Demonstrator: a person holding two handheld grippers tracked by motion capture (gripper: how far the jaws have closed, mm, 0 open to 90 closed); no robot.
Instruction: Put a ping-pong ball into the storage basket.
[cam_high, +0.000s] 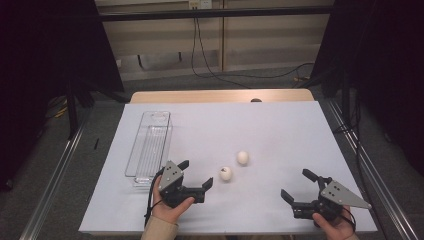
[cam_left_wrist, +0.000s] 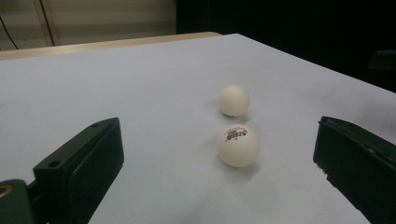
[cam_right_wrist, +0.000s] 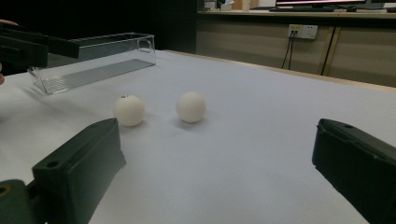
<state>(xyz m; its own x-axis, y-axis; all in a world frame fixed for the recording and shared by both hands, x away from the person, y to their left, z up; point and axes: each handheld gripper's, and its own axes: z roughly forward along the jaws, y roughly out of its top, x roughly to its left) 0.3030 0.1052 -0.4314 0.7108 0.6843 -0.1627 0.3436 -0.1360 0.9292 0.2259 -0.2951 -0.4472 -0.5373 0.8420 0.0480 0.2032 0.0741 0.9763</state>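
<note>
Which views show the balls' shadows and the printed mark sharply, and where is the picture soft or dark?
Left gripper view: the printed ball is sharp, with a soft shadow beneath; the plain ball is slightly softer. Right gripper view: the clear tray catches light along its rim. High view: the corners are dark and the print is too small to read.

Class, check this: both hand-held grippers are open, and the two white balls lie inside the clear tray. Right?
Not quite. The two white balls lie on the table, apart from the clear tray, as the high view shows. Both hand-held grippers are open.
</note>
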